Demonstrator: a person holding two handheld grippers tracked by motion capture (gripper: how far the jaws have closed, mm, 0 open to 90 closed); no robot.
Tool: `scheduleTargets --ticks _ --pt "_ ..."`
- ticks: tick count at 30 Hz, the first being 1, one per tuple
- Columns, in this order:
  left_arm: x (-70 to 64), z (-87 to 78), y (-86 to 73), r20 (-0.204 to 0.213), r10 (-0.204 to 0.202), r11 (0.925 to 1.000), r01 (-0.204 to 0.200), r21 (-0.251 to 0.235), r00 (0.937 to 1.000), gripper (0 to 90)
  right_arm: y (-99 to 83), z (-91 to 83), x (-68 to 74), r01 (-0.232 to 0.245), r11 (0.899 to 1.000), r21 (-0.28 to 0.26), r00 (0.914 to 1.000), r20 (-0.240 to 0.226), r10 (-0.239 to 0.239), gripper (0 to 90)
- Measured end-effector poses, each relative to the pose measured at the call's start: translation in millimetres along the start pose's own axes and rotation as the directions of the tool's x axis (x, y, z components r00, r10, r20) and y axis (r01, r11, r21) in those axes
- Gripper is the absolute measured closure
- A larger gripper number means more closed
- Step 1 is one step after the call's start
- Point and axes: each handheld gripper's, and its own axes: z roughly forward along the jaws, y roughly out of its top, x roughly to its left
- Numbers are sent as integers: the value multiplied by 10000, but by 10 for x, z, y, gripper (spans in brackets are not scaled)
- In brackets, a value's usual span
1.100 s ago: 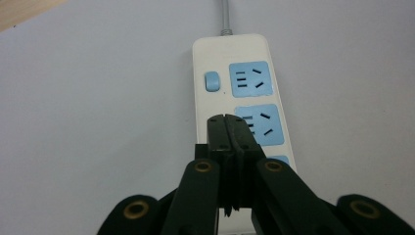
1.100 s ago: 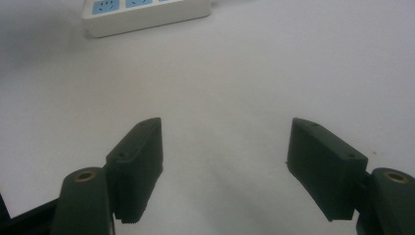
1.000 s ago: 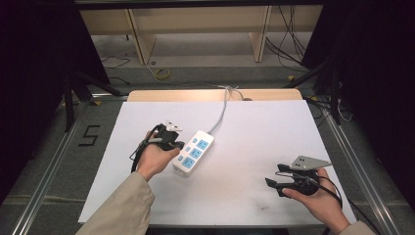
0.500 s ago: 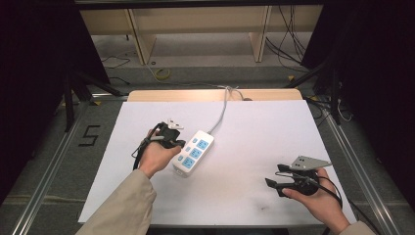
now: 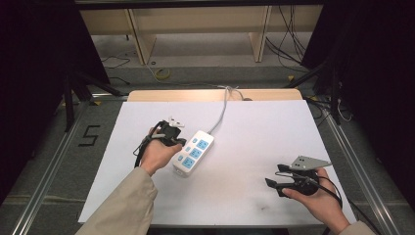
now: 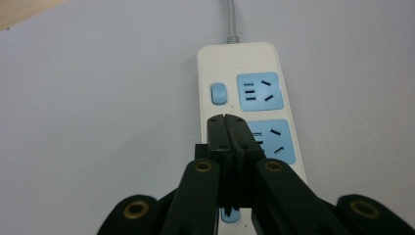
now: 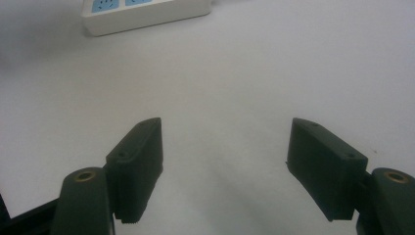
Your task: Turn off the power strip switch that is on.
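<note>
A white power strip (image 5: 193, 153) with blue sockets lies on the white table sheet (image 5: 254, 132), its grey cable (image 5: 222, 110) running to the far edge. My left gripper (image 5: 179, 142) is shut with nothing between its jaws, at the strip's left side. In the left gripper view the closed tips (image 6: 226, 120) hover over the power strip (image 6: 244, 63), just below its blue switch (image 6: 218, 93) and beside the second socket (image 6: 276, 139). My right gripper (image 5: 272, 184) is held open near the front right of the table. Its jaws (image 7: 225, 142) stand wide apart over bare sheet, with the power strip (image 7: 147, 14) far ahead.
The sheet covers a wooden table (image 5: 210, 94) whose far edge shows. Beyond it are wooden shelf legs (image 5: 139, 39) and loose cables (image 5: 161, 73) on the floor. Metal rails (image 5: 49, 161) run along both sides.
</note>
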Motion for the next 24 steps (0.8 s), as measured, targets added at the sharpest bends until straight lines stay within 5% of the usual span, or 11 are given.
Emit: scheduleTargets --ticks 24 --pt "25 75 38 -106 91 9999 -90 82 9999 897 -3 5 -1 24 10000 95 10000 35 -24 298"
